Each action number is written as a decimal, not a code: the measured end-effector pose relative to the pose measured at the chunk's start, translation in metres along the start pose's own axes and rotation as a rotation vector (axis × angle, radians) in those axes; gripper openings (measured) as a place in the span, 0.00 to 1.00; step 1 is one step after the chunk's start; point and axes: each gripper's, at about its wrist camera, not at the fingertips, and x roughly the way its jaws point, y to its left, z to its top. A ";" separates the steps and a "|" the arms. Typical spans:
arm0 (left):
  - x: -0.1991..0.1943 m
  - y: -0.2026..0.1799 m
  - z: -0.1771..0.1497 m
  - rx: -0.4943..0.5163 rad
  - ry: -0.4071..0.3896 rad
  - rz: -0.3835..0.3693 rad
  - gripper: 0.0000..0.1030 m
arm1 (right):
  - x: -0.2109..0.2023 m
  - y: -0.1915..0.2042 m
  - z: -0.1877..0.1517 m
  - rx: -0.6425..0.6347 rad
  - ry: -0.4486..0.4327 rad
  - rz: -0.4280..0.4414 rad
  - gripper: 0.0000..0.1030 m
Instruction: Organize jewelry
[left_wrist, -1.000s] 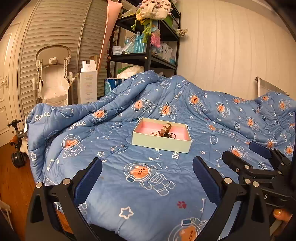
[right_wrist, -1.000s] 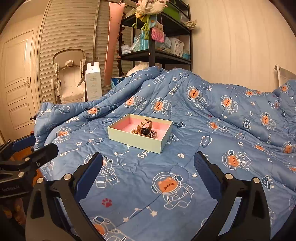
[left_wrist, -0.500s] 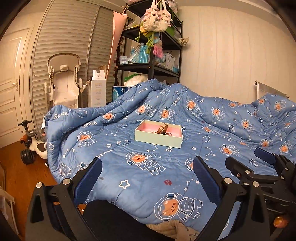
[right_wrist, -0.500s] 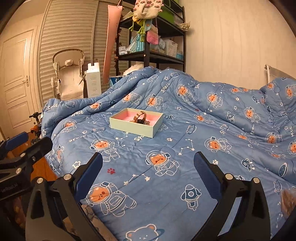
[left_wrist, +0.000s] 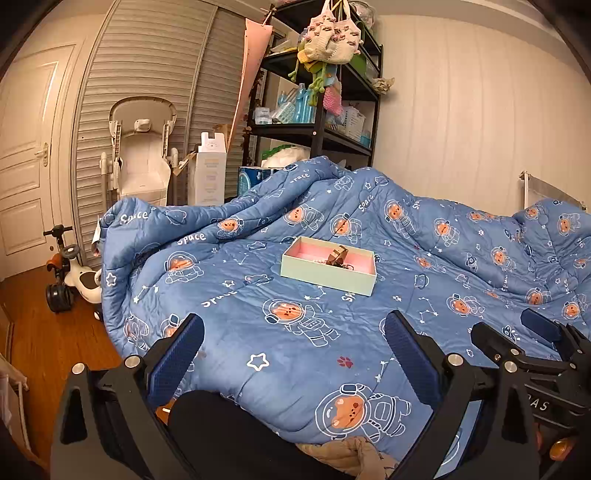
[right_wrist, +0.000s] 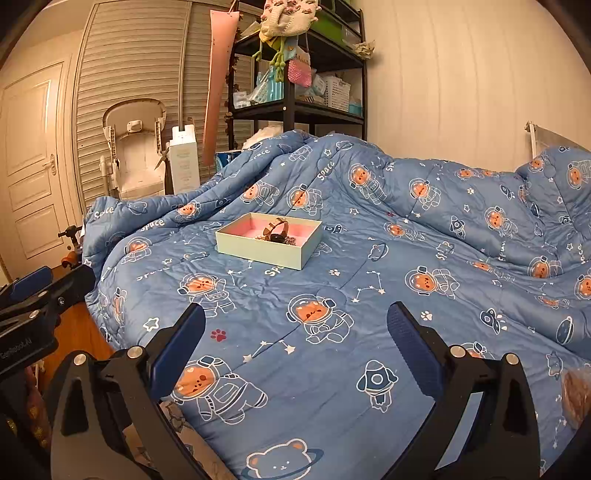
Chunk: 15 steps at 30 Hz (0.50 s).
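A pale green box with a pink lining (left_wrist: 327, 275) (right_wrist: 266, 251) lies on the blue space-print quilt. Inside it sits a watch with a brown strap (left_wrist: 337, 255) (right_wrist: 277, 229) among tangled chains and small jewelry. My left gripper (left_wrist: 293, 354) is open and empty, well short of the box, near the bed's front edge. My right gripper (right_wrist: 295, 343) is also open and empty, hovering over the quilt nearer than the box. The right gripper (left_wrist: 517, 336) shows at the right of the left wrist view, and the left gripper (right_wrist: 37, 291) at the left of the right wrist view.
The quilt (left_wrist: 424, 302) covers the bed and bunches up behind the box. A black shelf rack (left_wrist: 321, 110) with hanging knitted bags stands at the back. A white high chair (left_wrist: 142, 158), a tall carton (left_wrist: 210, 173) and a toy ride-on (left_wrist: 70, 273) stand on the wooden floor at left.
Both grippers drew back from the box, then came a little nearer again; the box now looks larger than half a second ago. Both stay open and empty.
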 end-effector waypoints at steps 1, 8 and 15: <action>0.000 0.000 0.000 0.002 -0.002 0.003 0.93 | 0.000 0.000 0.001 -0.002 -0.003 0.001 0.94; -0.001 -0.003 0.001 0.013 -0.005 0.018 0.93 | -0.001 0.002 0.002 -0.014 -0.015 0.008 0.94; -0.002 -0.006 0.002 0.024 -0.011 0.003 0.93 | -0.002 0.003 0.002 -0.017 -0.025 0.010 0.94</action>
